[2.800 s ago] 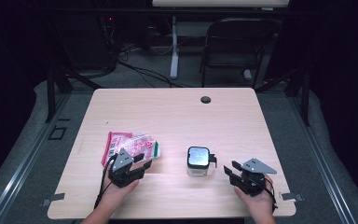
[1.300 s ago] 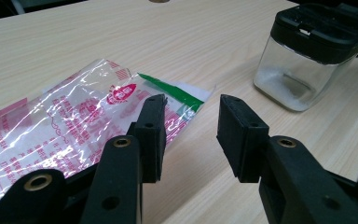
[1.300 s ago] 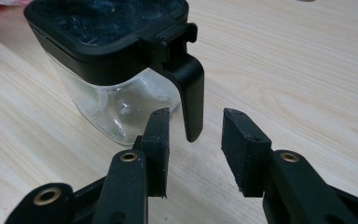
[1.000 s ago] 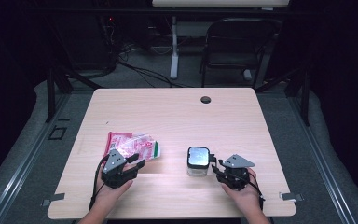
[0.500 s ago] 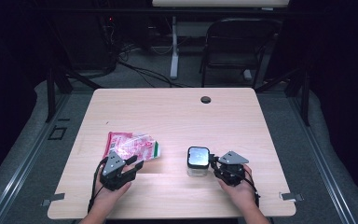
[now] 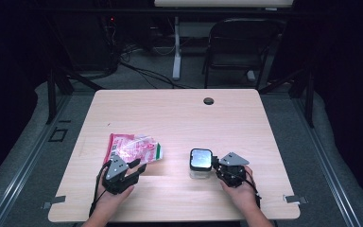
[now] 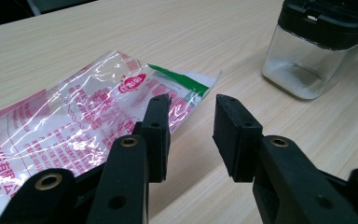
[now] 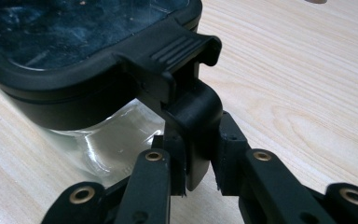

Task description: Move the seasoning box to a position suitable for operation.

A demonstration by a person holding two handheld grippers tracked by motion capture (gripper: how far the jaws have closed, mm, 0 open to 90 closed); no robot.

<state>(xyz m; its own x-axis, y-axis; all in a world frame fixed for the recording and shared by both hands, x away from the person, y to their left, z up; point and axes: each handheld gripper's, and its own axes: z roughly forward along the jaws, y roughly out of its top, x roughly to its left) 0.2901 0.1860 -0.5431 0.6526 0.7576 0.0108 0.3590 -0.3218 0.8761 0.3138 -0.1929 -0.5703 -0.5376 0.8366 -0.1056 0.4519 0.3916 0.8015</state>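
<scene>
A clear square container (image 6: 201, 163) with a black lid (image 8: 74, 32) stands on the table's right half. My right gripper (image 6: 216, 164) reaches it from the right. Its jaws have just been closing and grip the lid's black latch (image 8: 191, 112) in the right gripper view (image 8: 199, 172). A crinkled red, white and green plastic bag (image 6: 132, 149) lies flat on the left. My left gripper (image 6: 138, 166) sits at its near corner, and its jaws have just been closing a little. They stand open above the bag's (image 7: 74, 121) edge with nothing between them (image 7: 192, 133). The container (image 7: 314, 51) stands beyond them.
The wooden table (image 6: 179, 118) has a round cable hole (image 6: 209, 100) near its far edge. A folding chair (image 6: 238, 47) and cables stand on the floor behind it. Both forearms come in over the table's near edge.
My right gripper has moved left up to the container and its jaws have closed on the lid's latch. My left gripper has stayed by the bag, jaws slightly narrower.
</scene>
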